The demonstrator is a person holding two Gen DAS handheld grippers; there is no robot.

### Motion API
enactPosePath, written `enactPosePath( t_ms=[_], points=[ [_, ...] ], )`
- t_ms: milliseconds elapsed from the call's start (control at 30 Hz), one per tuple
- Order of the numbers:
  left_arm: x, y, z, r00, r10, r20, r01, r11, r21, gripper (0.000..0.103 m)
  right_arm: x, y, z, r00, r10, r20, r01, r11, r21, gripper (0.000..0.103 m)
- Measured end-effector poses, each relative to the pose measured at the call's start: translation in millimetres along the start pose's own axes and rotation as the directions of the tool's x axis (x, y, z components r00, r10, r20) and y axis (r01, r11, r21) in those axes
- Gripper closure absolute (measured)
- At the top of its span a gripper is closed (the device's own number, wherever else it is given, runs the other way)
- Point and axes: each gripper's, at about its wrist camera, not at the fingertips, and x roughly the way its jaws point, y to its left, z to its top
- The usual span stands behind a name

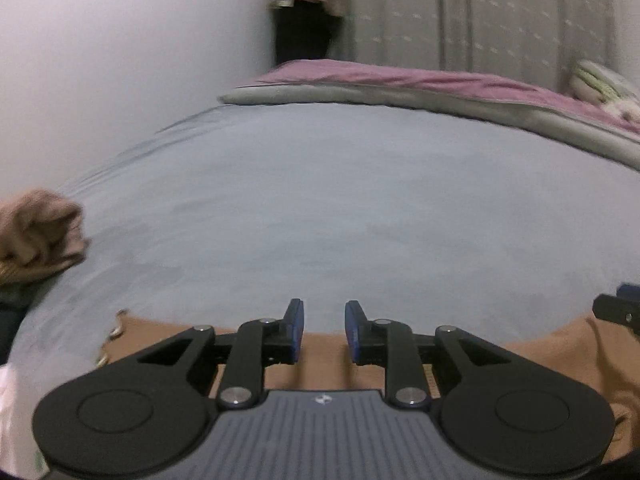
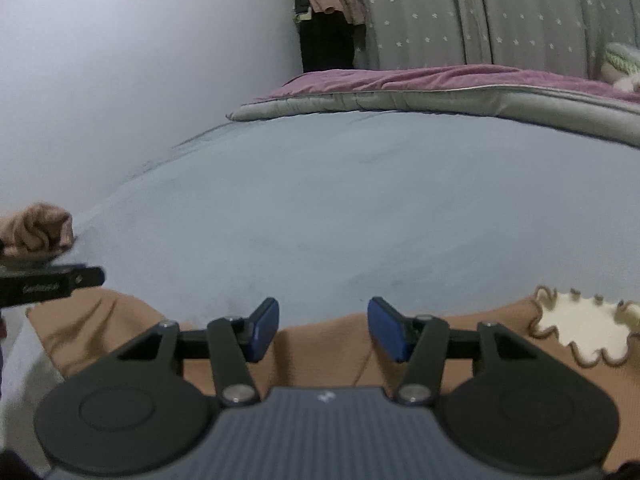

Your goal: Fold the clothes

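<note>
Left tongs [image 1: 324, 330]: held low and level, pointing forward; black linkage arms, blue pads [image 1: 295, 330] upright and parallel, parted by a narrow gap with nothing between them.

Right tongs [image 2: 323, 328]: held low, side by side with the left; blue pads [image 2: 386, 328] splayed outward, the gap clearly wider, nothing gripped. A black part of the left tongs shows at the left edge of the right wrist view.

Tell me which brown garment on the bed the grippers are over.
The flat tan garment at the near edge, with a cream scalloped patch. Both open grippers hover over it. The other, a crumpled brown piece, lies far left.
</note>
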Motion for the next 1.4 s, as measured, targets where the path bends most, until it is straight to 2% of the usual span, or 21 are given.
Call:
enactPosePath(
  t_ms=[100,133,433,600,733,933,1200,1233,1267,1333,1367,1400],
  points=[
    [12.5,-2.0,0.5,0.996,-0.087,-0.004,0.087,0.995,0.056,0.077,3.7,7.6,-1.3,1.0,0.003,0.0,-0.003,1.0,-0.031,0.053],
    [16.2,-2.4,-0.5,0.995,-0.096,-0.009,0.097,0.992,0.078,0.076,5.6,10.2,-1.8,1.0,0.007,0.0,-0.007,0.999,-0.041,0.054],
    [39.2,-3.8,-12.8,0.994,-0.104,-0.032,0.108,0.965,0.24,0.071,25.0,27.3,-12.4,0.998,-0.031,-0.054,0.024,0.991,-0.13,0.057],
    [44.3,7.1,-13.4,0.987,-0.159,-0.022,0.16,0.959,0.233,0.071,28.4,38.3,-17.0,0.995,-0.066,-0.071,0.051,0.978,-0.203,0.058],
    [47.8,16.5,-13.4,0.978,-0.206,-0.013,0.204,0.954,0.221,0.071,27.6,39.5,-17.1,0.995,-0.07,-0.075,0.052,0.976,-0.213,0.058],
    [43.0,25.4,-7.0,0.963,-0.267,-0.041,0.27,0.943,0.195,0.069,18.8,40.2,-12.6,0.993,-0.106,-0.051,0.09,0.965,-0.247,0.057],
    [36.8,21.0,-12.1,0.957,-0.284,-0.067,0.291,0.912,0.289,0.065,27.9,31.6,-14.4,0.993,-0.091,-0.07,0.075,0.974,-0.212,0.059],
    [35.9,20.5,-13.8,0.956,-0.285,-0.063,0.291,0.911,0.291,0.065,29.4,32.1,-15.6,0.993,-0.092,-0.073,0.075,0.974,-0.215,0.065],
    [35.7,20.2,-14.6,0.955,-0.291,-0.06,0.295,0.911,0.288,0.067,29.9,33.0,-16.8,0.994,-0.083,-0.077,0.065,0.974,-0.216,0.075],
    [36.7,20.3,-14.7,0.951,-0.304,-0.055,0.307,0.911,0.276,0.069,29.3,33.9,-19.2,0.995,-0.059,-0.079,0.042,0.977,-0.209,0.086],
    [37.2,21.3,-15.3,0.949,-0.312,-0.052,0.314,0.91,0.269,0.072,29.1,34.5,-20.6,0.996,-0.053,-0.077,0.036,0.978,-0.207,0.089],
    [37.6,21.6,-15.8,0.944,-0.325,-0.052,0.327,0.908,0.263,0.081,27.6,35.1,-21.6,0.996,-0.057,-0.066,0.042,0.977,-0.208,0.091]
  ],
)
